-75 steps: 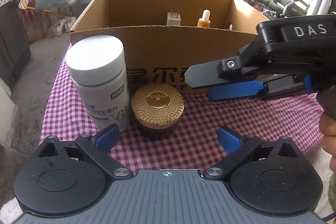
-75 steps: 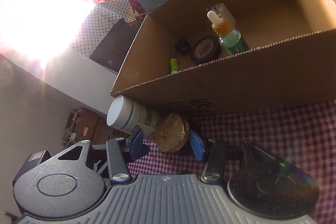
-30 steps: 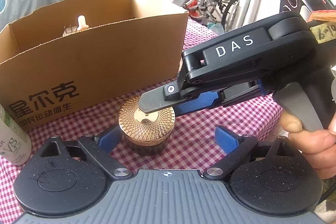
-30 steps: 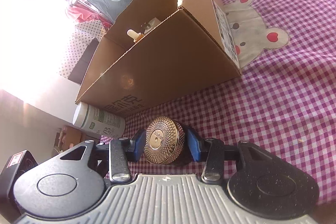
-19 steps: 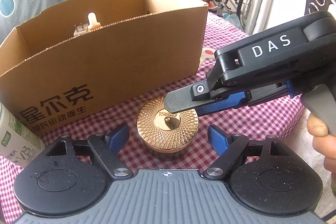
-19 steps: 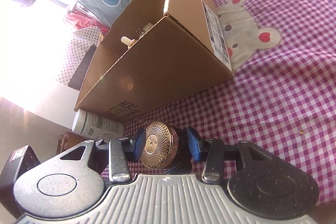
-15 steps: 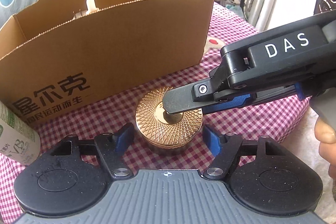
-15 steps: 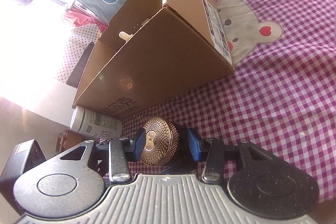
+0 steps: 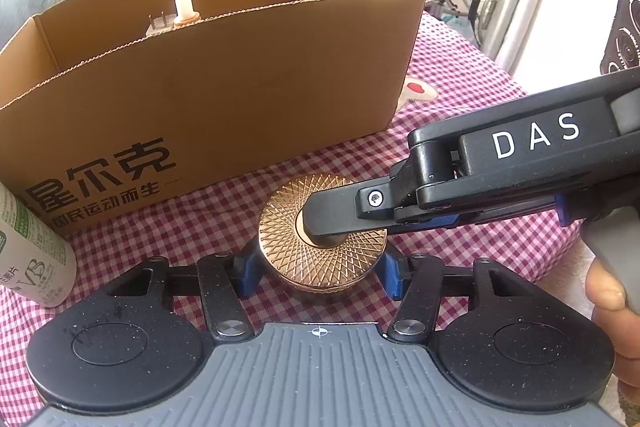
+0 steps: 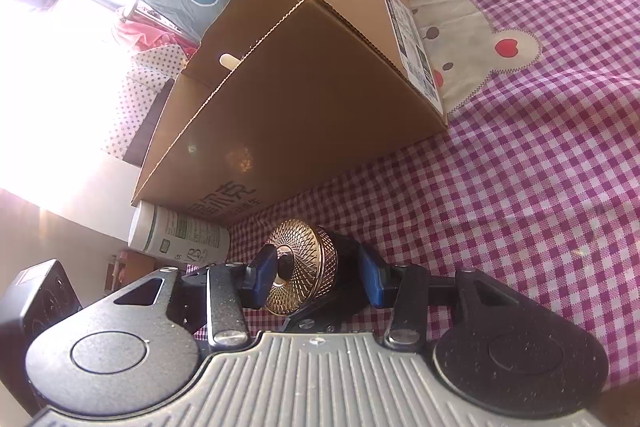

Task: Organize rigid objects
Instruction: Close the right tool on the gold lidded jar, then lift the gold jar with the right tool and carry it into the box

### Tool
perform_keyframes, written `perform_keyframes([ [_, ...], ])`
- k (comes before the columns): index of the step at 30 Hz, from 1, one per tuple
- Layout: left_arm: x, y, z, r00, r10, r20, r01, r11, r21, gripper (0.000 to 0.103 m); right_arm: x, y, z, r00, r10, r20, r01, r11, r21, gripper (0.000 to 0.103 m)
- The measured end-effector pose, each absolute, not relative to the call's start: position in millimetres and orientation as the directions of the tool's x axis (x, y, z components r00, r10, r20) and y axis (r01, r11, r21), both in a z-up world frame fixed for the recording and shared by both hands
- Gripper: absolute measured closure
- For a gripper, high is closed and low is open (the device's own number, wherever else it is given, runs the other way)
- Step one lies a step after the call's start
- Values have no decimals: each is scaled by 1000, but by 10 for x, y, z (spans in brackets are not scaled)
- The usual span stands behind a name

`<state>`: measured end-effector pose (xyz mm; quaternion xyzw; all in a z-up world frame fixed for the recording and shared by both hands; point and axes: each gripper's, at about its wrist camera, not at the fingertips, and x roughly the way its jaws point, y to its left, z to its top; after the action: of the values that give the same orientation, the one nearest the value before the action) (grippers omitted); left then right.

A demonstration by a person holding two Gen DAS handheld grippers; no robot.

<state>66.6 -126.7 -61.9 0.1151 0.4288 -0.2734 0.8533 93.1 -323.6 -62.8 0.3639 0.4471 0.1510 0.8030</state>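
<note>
A round jar with a gold patterned lid stands on the pink checked cloth in front of a cardboard box. My left gripper has its blue pads on both sides of the jar body, close against it. My right gripper comes in from the right, turned on its side: one finger lies on the lid's centre, the other is below, near the jar's base, with a gap. The right gripper's black finger covers the lid's knob in the left wrist view.
A white vitamin bottle stands to the jar's left, also shown in the right wrist view. The box holds a dropper bottle and a plug. A bear patch is on the cloth. Wheelchairs stand behind.
My left gripper has moved forward and closed in around the jar. The right gripper's upper finger has come down onto the lid's centre.
</note>
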Motion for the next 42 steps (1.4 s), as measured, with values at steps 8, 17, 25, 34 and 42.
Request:
perform_keyframes([
  [8,638,-1244,-577,487,-370,-791,557,829,-45,47,944,-3157,-548,556,560,-614,75,702,708,55],
  [17,551,-1195,-456,518,-371,-771,543,839,-38,47,914,-3051,-348,570,562,-600,43,708,704,55],
  [25,476,-1110,-215,572,-382,-726,531,847,-28,47,863,-2983,-56,602,558,-571,-16,723,690,55],
  [34,644,-1050,468,676,-413,-610,520,854,-2,47,1041,-2910,712,682,539,-494,-160,769,619,55],
  [42,1437,-1219,819,649,-450,-613,517,853,-79,47,1831,-2999,1228,695,500,-516,-216,830,514,55],
])
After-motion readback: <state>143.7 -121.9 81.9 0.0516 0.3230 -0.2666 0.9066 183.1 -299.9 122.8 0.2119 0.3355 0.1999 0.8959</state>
